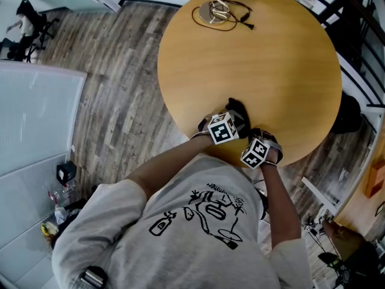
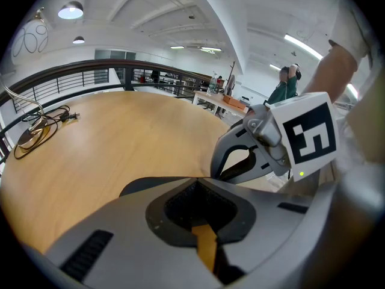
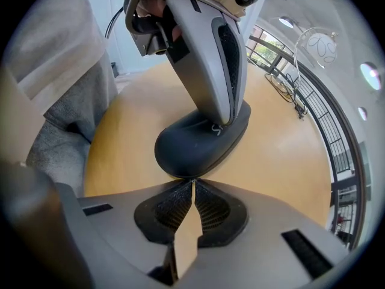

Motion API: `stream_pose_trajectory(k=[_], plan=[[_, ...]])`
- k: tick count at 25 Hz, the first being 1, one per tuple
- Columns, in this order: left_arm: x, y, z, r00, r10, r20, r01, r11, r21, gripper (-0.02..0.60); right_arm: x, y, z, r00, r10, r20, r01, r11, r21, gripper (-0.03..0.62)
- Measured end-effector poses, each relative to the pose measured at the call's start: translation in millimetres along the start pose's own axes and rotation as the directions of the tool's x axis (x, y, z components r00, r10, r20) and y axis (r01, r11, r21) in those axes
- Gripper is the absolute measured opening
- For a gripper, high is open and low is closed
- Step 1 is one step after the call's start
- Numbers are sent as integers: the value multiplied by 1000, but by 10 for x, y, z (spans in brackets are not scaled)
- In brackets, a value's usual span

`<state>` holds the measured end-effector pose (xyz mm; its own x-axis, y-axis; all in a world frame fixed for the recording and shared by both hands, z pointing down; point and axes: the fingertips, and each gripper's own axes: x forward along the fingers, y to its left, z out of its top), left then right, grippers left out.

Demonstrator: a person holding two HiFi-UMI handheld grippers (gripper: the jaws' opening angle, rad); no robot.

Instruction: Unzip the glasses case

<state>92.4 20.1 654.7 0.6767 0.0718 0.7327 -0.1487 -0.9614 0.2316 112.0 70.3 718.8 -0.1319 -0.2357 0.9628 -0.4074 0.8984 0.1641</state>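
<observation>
A black oval glasses case [image 1: 239, 107] lies near the front edge of the round wooden table [image 1: 271, 59]. In the right gripper view the case [image 3: 195, 144] sits just ahead of my right gripper [image 3: 192, 182]. That gripper is shut, its tips at the case's near end on a tiny bright zipper pull. My left gripper [image 3: 220, 123] comes down from above, shut, with its tips pressed on the top of the case beside a small pale mark. In the left gripper view the left gripper [image 2: 195, 183] hides most of the case [image 2: 137, 187], and the right gripper's fingers [image 2: 240, 161] show just beyond.
A coiled black cable with a metal lamp base [image 1: 216, 14] lies at the table's far side. The table edge runs just under both grippers, with my torso [image 1: 198, 221] close behind. Wood floor [image 1: 120, 101] and a railing [image 2: 90, 80] surround the table.
</observation>
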Motion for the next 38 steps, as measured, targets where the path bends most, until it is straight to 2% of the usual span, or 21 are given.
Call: stream_pose_trajectory(k=[12, 19, 38], plan=[[8, 5, 9, 1000, -2, 0, 2, 1000, -6, 6, 6, -79, 4, 1000, -16, 5, 16, 1000, -24, 32], [9, 7, 12, 1000, -3, -1, 3, 1000, -8, 6, -35, -280, 51, 999, -46, 8, 47, 998, -33, 29], [3, 13, 29, 1000, -8, 10, 8, 1000, -28, 6, -9, -407, 140, 999, -15, 33, 21, 980, -198, 29]])
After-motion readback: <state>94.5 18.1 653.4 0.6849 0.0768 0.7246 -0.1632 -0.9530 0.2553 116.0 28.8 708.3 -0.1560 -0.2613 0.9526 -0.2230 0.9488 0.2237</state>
